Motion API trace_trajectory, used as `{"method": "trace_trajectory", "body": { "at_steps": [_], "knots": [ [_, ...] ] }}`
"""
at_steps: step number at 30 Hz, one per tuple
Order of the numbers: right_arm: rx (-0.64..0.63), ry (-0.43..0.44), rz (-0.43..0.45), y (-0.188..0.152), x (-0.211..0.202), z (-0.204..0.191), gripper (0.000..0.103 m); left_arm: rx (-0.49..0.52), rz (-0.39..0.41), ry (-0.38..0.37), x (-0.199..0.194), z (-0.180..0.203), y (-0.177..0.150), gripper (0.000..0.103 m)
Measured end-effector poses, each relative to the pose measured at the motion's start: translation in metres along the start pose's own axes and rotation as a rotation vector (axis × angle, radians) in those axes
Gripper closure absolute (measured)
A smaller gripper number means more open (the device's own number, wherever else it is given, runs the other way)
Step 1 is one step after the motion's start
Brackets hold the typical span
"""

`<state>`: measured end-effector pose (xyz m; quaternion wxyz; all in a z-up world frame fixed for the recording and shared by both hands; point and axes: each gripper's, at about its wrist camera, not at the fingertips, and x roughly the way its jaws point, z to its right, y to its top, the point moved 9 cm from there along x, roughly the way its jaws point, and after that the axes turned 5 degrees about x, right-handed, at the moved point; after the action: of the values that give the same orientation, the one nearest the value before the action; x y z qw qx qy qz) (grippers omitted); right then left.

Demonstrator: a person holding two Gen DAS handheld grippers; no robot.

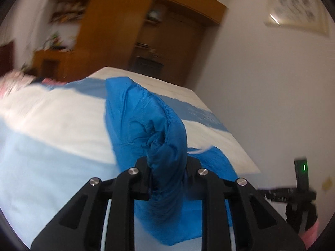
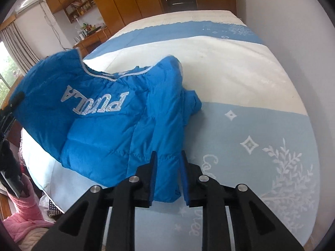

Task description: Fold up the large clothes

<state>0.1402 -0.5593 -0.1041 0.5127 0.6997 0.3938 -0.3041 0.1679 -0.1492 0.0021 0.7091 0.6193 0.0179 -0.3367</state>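
A bright blue padded jacket of shiny quilted fabric is lying on the bed, with one side lifted up into the air at the left of the right wrist view. Large silver letters are showing upside down on it, and a thin pale trim is running along its upper edge. The fabric is looking puffy, with stitched seams and many small wrinkles.

The left tongs are squeezing a bunched, gathered part of the jacket between their black fingers and are holding it above the bed. The right tongs are standing narrowly apart over the lower corner of the jacket; the blue fabric is lying between the fingers, but the right finger is not pressing on it.

The bed cover is showing wide bands of white, light blue and deeper blue, with white stars and a leafy branch woven into the light blue band. It is looking soft and flat.

Behind the bed, tall wooden cupboards with open shelves are filling the wall. A framed picture is hanging on the white wall. A pink knitted garment is lying beside the bed at the lower left.
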Motion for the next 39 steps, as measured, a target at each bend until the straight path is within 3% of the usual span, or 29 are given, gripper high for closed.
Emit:
{"method": "trace_trajectory", "body": {
  "at_steps": [6, 10, 18, 29, 32, 34, 35, 36, 37, 39],
  "knots": [
    [-0.019, -0.009, 0.019, 0.012, -0.019, -0.017, 0.081, 0.156, -0.13, -0.108, 0.044, 0.083, -0.022, 0.084],
    [-0.032, -0.001, 0.01, 0.013, -0.022, -0.018, 0.081, 0.203, -0.232, -0.161, 0.072, 0.111, -0.056, 0.084],
    [-0.022, 0.028, -0.037, 0.005, -0.008, -0.016, 0.081, 0.21, -0.389, -0.209, 0.128, 0.116, -0.104, 0.084],
    [-0.012, 0.049, -0.042, 0.005, 0.001, -0.017, 0.08, 0.197, -0.395, -0.205, 0.135, 0.118, -0.109, 0.083],
    [0.003, 0.081, -0.035, 0.011, 0.001, -0.017, 0.072, 0.171, -0.384, -0.222, 0.122, 0.115, -0.106, 0.08],
    [0.023, 0.132, -0.038, 0.016, 0.0, -0.019, 0.058, 0.153, -0.369, -0.242, 0.107, 0.113, -0.102, 0.078],
    [0.034, 0.165, -0.038, 0.019, -0.001, -0.022, 0.054, 0.147, -0.357, -0.261, 0.097, 0.114, -0.098, 0.068],
    [0.042, 0.196, -0.036, 0.024, -0.003, -0.024, 0.046, 0.13, -0.345, -0.308, 0.084, 0.116, -0.094, 0.055],
    [0.048, 0.218, -0.033, 0.028, -0.003, -0.027, 0.041, 0.093, -0.336, -0.385, 0.068, 0.117, -0.088, 0.051],
    [0.043, 0.272, -0.029, 0.039, -0.004, -0.035, 0.032, 0.052, -0.318, -0.438, 0.051, 0.112, -0.08, 0.05]
  ]
}}
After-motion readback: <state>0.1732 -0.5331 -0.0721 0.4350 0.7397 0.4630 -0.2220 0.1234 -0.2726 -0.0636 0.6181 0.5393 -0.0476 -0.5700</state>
